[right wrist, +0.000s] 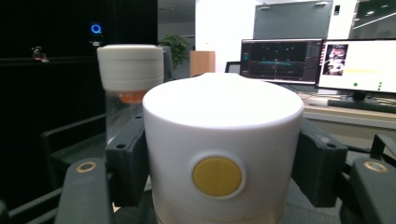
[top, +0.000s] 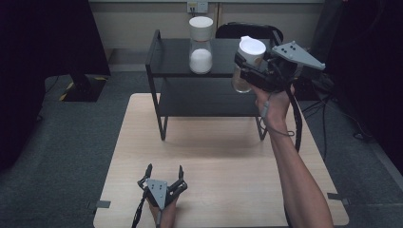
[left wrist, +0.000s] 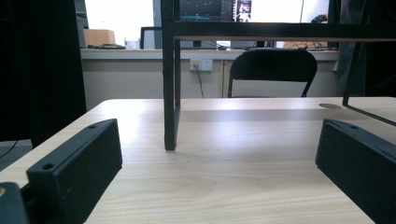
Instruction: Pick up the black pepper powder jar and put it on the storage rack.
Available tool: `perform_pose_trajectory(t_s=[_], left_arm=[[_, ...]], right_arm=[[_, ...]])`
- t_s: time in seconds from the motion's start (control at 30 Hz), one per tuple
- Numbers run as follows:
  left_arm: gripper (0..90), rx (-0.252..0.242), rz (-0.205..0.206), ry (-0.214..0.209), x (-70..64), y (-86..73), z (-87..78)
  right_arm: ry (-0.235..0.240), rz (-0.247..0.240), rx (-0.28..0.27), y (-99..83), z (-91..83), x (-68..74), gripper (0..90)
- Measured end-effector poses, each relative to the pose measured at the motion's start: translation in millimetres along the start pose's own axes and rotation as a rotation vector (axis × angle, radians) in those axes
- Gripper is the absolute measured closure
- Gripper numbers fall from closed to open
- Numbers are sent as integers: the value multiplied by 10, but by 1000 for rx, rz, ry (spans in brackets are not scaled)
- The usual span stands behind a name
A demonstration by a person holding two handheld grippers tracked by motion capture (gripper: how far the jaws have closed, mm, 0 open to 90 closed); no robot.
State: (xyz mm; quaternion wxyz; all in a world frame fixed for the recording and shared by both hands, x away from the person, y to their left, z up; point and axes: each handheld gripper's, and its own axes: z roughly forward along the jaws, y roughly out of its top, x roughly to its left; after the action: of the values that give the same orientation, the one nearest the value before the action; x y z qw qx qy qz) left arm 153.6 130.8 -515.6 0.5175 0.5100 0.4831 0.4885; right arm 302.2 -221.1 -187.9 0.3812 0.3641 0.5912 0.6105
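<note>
While the work goes on at the right, left to right the scene reads so:
Left gripper (top: 164, 172): rests low on the counter (top: 214, 156) near its front edge, fingers (left wrist: 79, 163) spread wide with nothing between them.
Shelf (top: 171, 59): a black two-level rack at the far side of the counter; its leg stands ahead of the left gripper.
Standing jar (top: 201, 45): upright on the top level, clear body, white lid, white powder in the lower part.
Held jar (top: 247, 64): in the air just right of the shelf top, tilted a little, well above the counter.
Right gripper (top: 244, 66): fingers (right wrist: 128, 158) closed on the held jar from both sides, pressing on its white lid.
Handling: the clear body looks like glass or hard plastic, so likely stiff, smooth and breakable if dropped; the partly filled bottom should make it bottom-heavy.
Hold: the lid gives broad, matte sides, but could come loose; just below it, on the body, seems surer.
</note>
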Motion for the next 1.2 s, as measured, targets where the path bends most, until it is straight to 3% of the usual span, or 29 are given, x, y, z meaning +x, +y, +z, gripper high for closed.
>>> perform_pose_trajectory(t_s=[0.2, 0.3, 0.47, 0.73, 1.2], left_arm=[[0, -1, 0, 0, -1, -2, 0], [0, -2, 0, 0, -2, -2, 0], [0, -1, 0, 0, -1, -2, 0], [0, -2, 0, 0, 0, -3, 0], [0, -2, 0, -1, 0, -3, -1]], right_arm=[[-65, -18, -2, 104, 179, 120, 302], [-99, -3, -3, 130, 281, 148, 302], [-152, -18, 0, 116, 459, 196, 301], [-182, -11, -21, 22, 606, 203, 300], [-181, -4, -11, 24, 678, 180, 276]])
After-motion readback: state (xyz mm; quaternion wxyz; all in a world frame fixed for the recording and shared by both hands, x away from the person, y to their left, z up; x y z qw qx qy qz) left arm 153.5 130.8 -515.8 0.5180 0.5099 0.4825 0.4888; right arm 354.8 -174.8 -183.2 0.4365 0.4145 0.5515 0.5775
